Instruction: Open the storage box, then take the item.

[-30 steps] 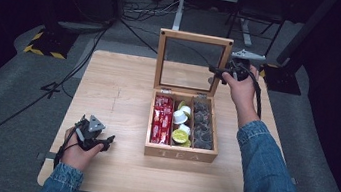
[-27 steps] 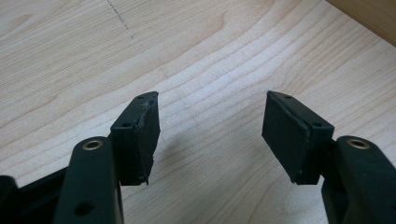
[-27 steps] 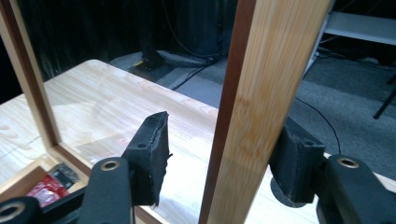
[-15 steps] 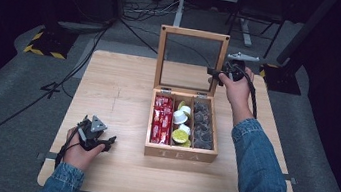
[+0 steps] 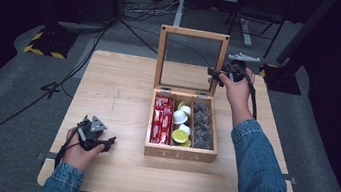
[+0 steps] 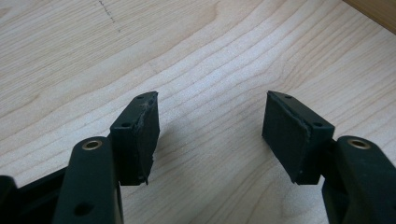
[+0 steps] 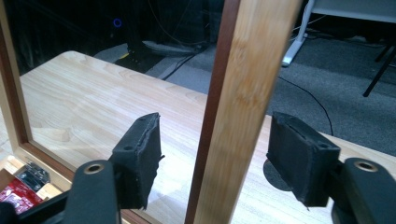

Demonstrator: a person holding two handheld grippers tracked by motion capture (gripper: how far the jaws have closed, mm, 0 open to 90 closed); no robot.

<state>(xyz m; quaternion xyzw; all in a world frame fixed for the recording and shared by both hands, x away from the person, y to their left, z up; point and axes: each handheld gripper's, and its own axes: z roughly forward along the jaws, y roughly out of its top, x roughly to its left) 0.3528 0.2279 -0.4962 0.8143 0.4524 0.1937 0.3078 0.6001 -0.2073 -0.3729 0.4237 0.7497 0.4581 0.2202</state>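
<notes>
A pale, light-grained wooden table [image 5: 119, 89] stands on grey carpet [image 5: 1, 102], its rectangular top mostly bare. Directly on it, right of the middle, sits an open wooden tea box [image 5: 179, 153] with three compartments and "TEA" on its front wall, its glass-paned lid standing upright at the far side. At the near left corner a hand with a black two-jaw gripper [image 5: 101, 143] rests on the wood.

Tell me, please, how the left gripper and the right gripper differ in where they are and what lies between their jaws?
The left gripper sits low over the bare table, nothing between its jaws; the right gripper is raised at the tea box lid, whose wooden frame stands between its jaws, untouched. Both are open.
</notes>
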